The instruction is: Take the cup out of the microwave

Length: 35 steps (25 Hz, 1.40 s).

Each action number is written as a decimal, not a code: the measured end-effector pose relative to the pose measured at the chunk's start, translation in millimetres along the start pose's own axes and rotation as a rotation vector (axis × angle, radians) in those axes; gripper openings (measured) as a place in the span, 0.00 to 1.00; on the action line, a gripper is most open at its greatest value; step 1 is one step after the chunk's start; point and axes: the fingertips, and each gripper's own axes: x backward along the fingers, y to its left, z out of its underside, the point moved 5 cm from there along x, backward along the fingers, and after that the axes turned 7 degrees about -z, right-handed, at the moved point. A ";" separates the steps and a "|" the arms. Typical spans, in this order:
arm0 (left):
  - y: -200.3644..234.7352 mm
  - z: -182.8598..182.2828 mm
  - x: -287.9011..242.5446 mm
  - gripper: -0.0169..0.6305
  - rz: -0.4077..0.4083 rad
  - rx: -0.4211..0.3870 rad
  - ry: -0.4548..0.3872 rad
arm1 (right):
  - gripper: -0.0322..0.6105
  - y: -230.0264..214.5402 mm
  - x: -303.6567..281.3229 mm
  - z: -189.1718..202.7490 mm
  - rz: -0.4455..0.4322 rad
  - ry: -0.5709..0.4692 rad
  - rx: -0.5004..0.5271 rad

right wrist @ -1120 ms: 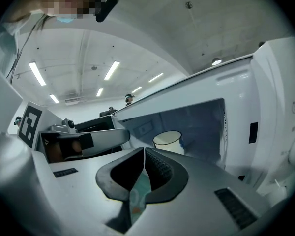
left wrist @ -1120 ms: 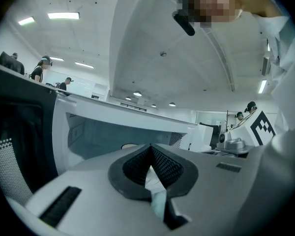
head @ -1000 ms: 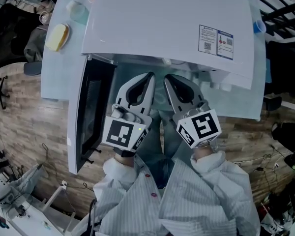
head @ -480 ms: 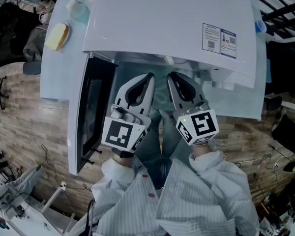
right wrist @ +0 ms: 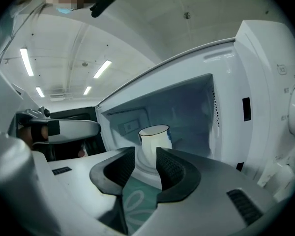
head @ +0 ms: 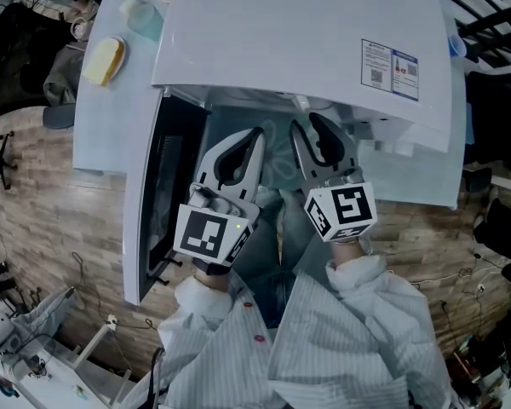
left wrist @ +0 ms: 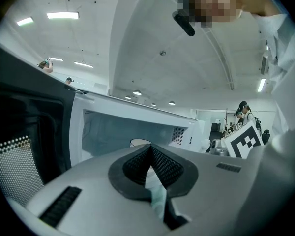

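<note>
Inside the open microwave [right wrist: 226, 107], the white cup [right wrist: 154, 137] stands upright toward the back of the cavity, untouched. The right gripper [right wrist: 146, 157] is lined up on it from the front: its jaws have just been opening and now stand well apart, nothing between the pads, the cup showing beyond through the gap. The left gripper [left wrist: 150, 150] hangs alongside, just outside the opening and next to the swung-out door [head: 141, 211], jaws closed tip to tip and empty. Now the danger: that gap doesn't look generous for the cup, so a reach slightly off-centre could have one pad nudge the wall and topple it or shove it back. Closing too near the rim might let it slip on the way out.
</note>
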 end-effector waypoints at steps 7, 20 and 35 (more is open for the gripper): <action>7.9 -0.4 1.7 0.04 -0.010 -0.003 -0.005 | 0.32 -4.5 -8.4 4.9 0.035 0.005 -0.002; 19.5 4.6 7.7 0.04 -0.029 -0.005 0.013 | 0.32 -17.8 -33.5 12.8 0.068 0.040 0.023; 24.2 7.6 9.2 0.04 -0.027 0.003 0.022 | 0.19 -23.3 -37.0 12.9 0.101 0.046 0.096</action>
